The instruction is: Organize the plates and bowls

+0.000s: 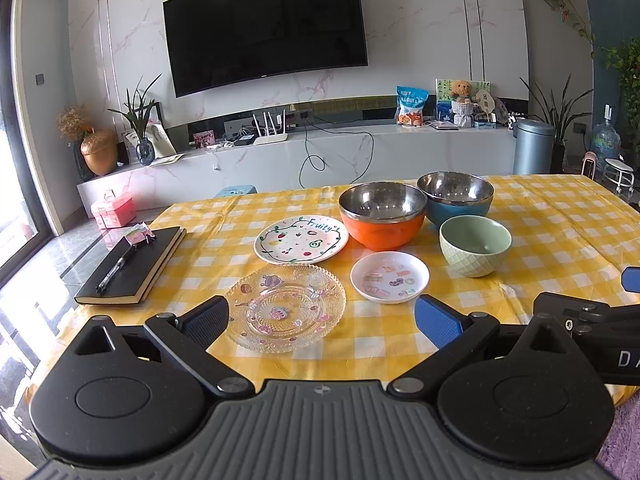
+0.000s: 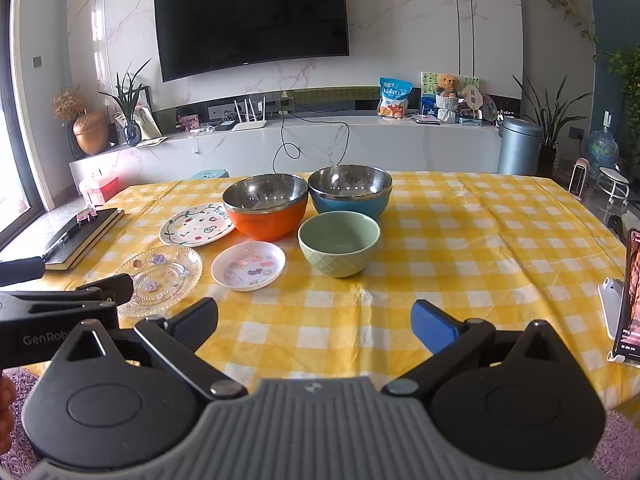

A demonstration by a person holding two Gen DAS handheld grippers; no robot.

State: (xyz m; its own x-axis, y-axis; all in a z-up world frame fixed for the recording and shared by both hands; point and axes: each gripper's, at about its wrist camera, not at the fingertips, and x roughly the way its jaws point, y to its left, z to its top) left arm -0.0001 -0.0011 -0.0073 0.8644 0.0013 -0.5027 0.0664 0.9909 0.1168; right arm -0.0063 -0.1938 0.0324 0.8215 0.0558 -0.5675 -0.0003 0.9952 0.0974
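Left claw spread wide, holding nothing, hovering level over the near edge of the table. One finger just in front of the near-left rim of the glass plate, whether touching or just above it, hard to say. Right claw also spread wide and empty, hanging over bare yellow check cloth, nothing between the fingers. Both claws side by side, pointing straight across the table; left one peeking into the right wrist view at the left edge, with a bit of a hand down in that corner.

Just past the glass plate: small white dish with little stickers, to its right. Green bowl right of that, upright, empty. Behind the glass plate, the white "fruity" plate, flat on the cloth. Further back, orange bowl with a steel inside, rim to rim with the blue bowl, looks like touching. All dishes separate, nothing stacked.

Off to the left, black notebook with a pen on top. Phone on a stand at the far right edge. TV on the wall way back.
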